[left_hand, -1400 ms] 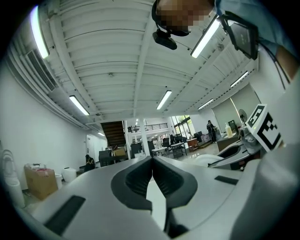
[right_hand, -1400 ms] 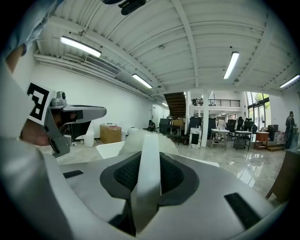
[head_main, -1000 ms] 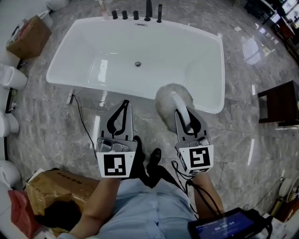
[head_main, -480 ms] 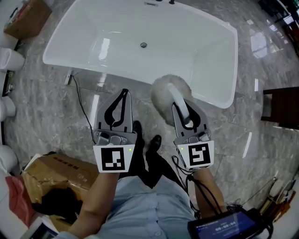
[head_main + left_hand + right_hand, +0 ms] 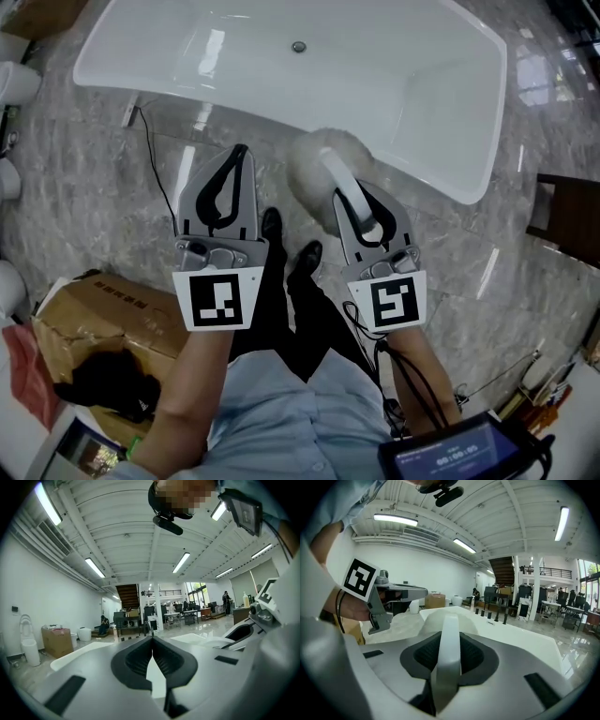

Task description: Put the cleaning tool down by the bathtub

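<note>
**Head view.** One white tub (image 5: 422, 103) across the far edge, two grippers near. Pads of the left gripper (image 5: 237, 155) pressed together on nothing. Jaws of the right gripper (image 5: 353, 202) clamped on the white handle (image 5: 342, 186) of the one tool (image 5: 319, 159), fluffy head pointing far, right at the tub's near rim. Impossible to say from here whether resting on the floor (image 5: 450, 253) or held above it. Two black shoes (image 5: 272, 225) between the grippers. Against a second ago: tub slid up to the far edge of the picture, taps gone from sight, more of the near box showing, both grips and the tool's place in the clamp unchanged. Around: one torn near box (image 5: 103, 314) at left, one black cable (image 5: 155, 192) trailing from the tub's left end, one dark stand (image 5: 572, 211) at right, one screen (image 5: 459, 455) at the near edge.

**Left gripper view.** Black pads shut tight, nothing between. Beyond them the tub's rim, one toilet (image 5: 29, 644) and one far box (image 5: 57, 640) at left, the right gripper at the right edge.

**Right gripper view.** Pads closed on the handle, standing straight up between them. Fluffy head just ahead, hiding part of the tub's near rim. Five black taps (image 5: 490, 615) in a row on the far rim. At left, the left gripper, jaws together.
</note>
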`<state>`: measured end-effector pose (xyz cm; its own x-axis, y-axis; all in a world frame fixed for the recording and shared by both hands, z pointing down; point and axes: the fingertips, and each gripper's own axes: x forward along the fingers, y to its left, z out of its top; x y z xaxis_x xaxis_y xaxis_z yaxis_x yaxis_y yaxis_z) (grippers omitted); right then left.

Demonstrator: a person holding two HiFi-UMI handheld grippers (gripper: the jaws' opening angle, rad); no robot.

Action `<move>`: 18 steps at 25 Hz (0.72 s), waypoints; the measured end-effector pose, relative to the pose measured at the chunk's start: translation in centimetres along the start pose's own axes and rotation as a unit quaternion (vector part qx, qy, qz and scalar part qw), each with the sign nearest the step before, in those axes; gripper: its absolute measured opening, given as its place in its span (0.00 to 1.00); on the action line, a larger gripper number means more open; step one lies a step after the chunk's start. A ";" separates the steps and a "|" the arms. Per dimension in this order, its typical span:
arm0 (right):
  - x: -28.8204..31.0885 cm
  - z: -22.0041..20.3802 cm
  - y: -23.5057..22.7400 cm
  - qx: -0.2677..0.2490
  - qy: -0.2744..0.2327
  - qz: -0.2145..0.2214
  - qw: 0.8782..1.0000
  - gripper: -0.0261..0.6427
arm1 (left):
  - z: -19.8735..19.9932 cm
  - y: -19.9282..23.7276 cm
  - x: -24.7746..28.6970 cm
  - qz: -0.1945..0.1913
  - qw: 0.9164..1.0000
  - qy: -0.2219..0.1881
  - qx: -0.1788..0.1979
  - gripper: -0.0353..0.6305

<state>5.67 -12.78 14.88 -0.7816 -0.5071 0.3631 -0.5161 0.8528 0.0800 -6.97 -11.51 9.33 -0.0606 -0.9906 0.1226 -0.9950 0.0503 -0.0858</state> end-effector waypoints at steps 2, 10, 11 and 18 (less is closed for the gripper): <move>0.5 -1.0 0.7 0.001 0.005 0.011 1.000 0.19 | -1.1 0.1 0.1 0.004 1.000 0.004 -0.001 0.08; 3.2 -4.2 2.8 0.008 0.011 0.043 0.999 0.19 | -4.4 1.4 0.5 0.015 1.000 0.015 -0.014 0.08; 3.6 -4.5 3.0 0.005 0.012 0.048 0.999 0.19 | -4.7 1.6 0.7 0.015 1.000 0.017 -0.014 0.08; 6.5 -7.5 4.4 -0.011 0.016 0.079 0.997 0.19 | -8.3 3.0 1.6 0.020 0.999 0.027 -0.021 0.08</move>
<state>0.97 -11.43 24.60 -0.8409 -0.3616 0.4027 -0.3785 0.9247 0.0399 -10.67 -11.92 17.44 -0.1041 -0.9795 0.1722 -0.9940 0.0969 -0.0497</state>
